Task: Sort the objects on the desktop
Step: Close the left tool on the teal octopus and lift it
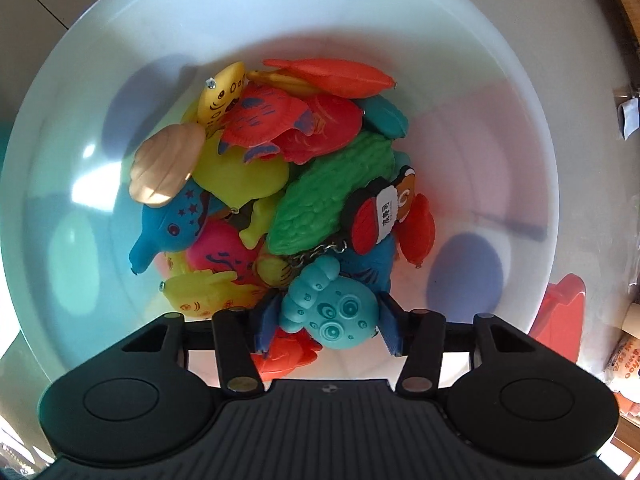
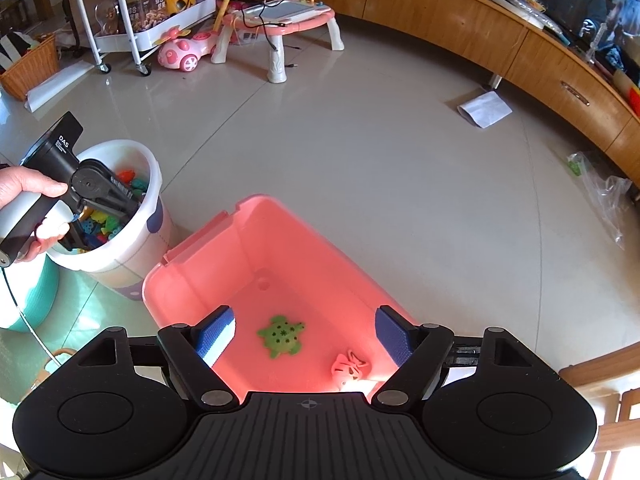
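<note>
Left gripper (image 1: 329,322): down inside the white bucket (image 1: 460,92), blue pads against both flanks of a teal octopus toy (image 1: 329,312); it appears clamped on it. No earlier view, so I judge the grip only from the pad contact seen here.

The octopus lies at the near edge of the toy heap, on top of a red toy (image 1: 286,354) and just beside a keychain (image 1: 372,214) whose chain (image 1: 320,250) runs towards the octopus's head. Whether chain and octopus are joined or merely overlapping I cannot tell.

Handling, judged: hollow moulded plastic, light, slightly yielding, smooth and rounded, so likely to squirt out if pinched off-centre. Across the widest part of the body, as now, looks best. The chain may drag.

Right gripper (image 2: 306,338): jaws wide apart, nothing between them, hanging over the pink bin (image 2: 256,240), which holds a green turtle (image 2: 282,336) and a pink toy (image 2: 349,370).

Hidden: lower bucket layers, the bin's near wall.
</note>
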A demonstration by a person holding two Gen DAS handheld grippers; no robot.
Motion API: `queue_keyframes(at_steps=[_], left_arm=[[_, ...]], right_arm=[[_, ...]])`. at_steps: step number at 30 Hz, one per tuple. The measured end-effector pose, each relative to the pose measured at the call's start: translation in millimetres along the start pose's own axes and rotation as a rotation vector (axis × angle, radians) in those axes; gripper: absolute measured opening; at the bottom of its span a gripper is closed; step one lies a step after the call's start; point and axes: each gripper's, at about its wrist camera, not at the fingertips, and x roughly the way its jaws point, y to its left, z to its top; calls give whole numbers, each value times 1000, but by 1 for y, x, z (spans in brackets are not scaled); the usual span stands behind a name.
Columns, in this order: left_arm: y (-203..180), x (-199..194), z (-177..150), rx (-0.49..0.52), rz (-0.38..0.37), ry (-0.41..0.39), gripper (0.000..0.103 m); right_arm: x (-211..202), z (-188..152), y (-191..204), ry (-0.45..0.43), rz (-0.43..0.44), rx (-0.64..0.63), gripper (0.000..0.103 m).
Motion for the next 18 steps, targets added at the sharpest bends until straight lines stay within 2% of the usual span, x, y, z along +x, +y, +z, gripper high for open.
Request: queue_keyframes(at_steps=[10,18], left_arm=[[-7,-12,-15,53,-13,-55,51],[-24,-42,-31,160,41,-165,51]], right_arm=[[0,3,2,-3,2,-17,75],[-8,2,-1,-14,-6,-6,75]])
